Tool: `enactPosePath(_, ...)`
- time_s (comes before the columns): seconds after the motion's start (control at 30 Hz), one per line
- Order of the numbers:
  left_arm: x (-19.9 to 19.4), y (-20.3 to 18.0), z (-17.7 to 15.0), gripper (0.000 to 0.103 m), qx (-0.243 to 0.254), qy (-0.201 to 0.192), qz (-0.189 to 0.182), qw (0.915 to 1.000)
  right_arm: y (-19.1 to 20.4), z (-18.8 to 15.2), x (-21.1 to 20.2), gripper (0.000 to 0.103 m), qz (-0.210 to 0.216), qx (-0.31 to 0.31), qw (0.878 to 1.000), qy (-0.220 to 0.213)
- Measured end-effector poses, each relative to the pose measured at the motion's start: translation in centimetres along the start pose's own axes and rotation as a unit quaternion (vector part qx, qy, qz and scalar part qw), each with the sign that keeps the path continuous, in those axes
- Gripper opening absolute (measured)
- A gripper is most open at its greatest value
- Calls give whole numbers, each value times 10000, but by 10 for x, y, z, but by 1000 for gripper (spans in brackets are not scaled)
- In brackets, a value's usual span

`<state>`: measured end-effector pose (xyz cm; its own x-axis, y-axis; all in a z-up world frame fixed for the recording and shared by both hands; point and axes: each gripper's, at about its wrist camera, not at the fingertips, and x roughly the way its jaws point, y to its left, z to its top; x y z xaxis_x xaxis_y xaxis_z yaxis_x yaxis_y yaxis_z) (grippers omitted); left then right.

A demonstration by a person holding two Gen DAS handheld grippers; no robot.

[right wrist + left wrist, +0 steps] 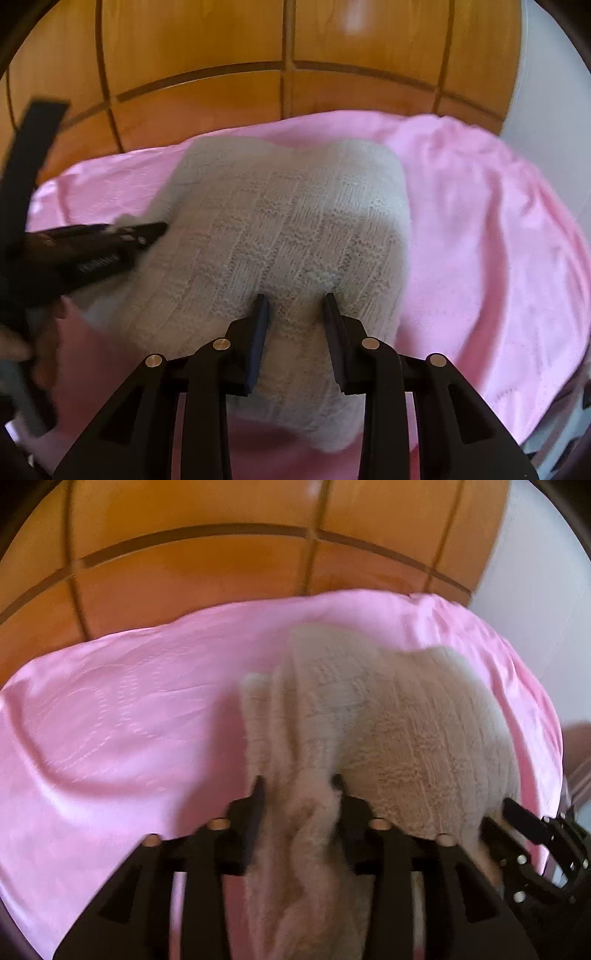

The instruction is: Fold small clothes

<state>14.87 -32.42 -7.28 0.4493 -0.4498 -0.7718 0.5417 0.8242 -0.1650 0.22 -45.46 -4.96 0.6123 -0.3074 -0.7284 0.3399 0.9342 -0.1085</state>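
1. I am seeing one knit (388,720), cream and ribbed, lying bunched on one pink sheet (110,720) covering the bed.
2. My left gripper (299,786) is clamping a gathered fold of the knit between its two fingers.
3. My right gripper (295,301) is pinching a ridge of the knit (280,221), its two fingers pressing in from both sides.
4. One wooden panelled wall (221,55) is standing behind the sheet (480,240).
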Motion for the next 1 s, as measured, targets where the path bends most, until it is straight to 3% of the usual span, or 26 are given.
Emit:
enactPosePath(0.1, -26, 3, -3, 47, -50, -229, 62, 9997, 1, 5, -10, 32, -131, 37, 9999, -72)
enactPosePath(0.23, -69, 2, -10, 58, 97, -703, 180, 9973, -8, 7, -30, 58, -5, 434, 9987, -251)
enactPosePath(0.47, -115, 6, -19, 64, -20, -1104, 350, 9933, 9, 2, -64, 76, -131, 622, 9965, -546)
enactPosePath(0.8, -132, 14, -33, 69, -190, -1144, 543, 9918, 14, -4, -67, 81, -454, 671, 9952, -541)
enactPosePath(1.0, -129, 17, -34, 70, -270, -1088, 537, 9922, 6, -16, -32, 81, -526, 687, 9962, -51)
